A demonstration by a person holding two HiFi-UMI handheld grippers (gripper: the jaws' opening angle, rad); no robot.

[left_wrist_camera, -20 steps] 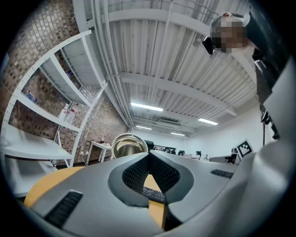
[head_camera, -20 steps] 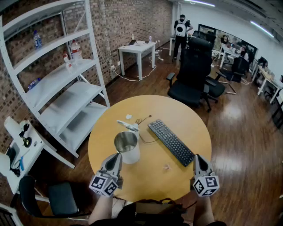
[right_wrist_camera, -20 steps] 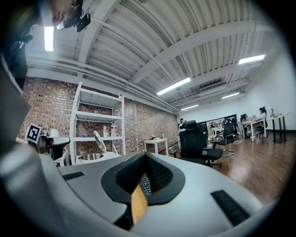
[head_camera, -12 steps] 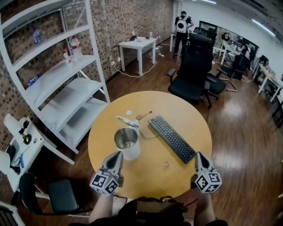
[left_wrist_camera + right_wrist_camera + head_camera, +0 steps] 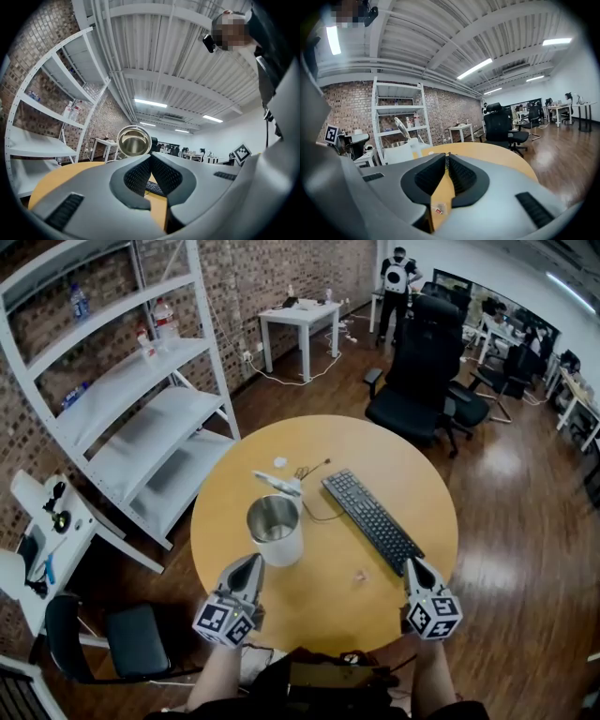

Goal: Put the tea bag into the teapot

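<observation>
The white teapot with a steel inside stands on the left half of the round wooden table, its lid tipped open behind it. It also shows ahead in the left gripper view and at the left of the right gripper view. A small tea bag lies flat on the table right of the pot, also just below my right jaws. My left gripper is shut and empty, just short of the teapot. My right gripper is shut and empty, right of the tea bag.
A black keyboard lies diagonally on the table's right half, with a thin cable near the lid. A white shelf rack stands at the left, a black office chair beyond the table, and a dark chair at the near left.
The head view has shifted, so the table sits higher in the picture. Both grippers stay shut near the table's near edge, a little nearer to the teapot and tea bag.
</observation>
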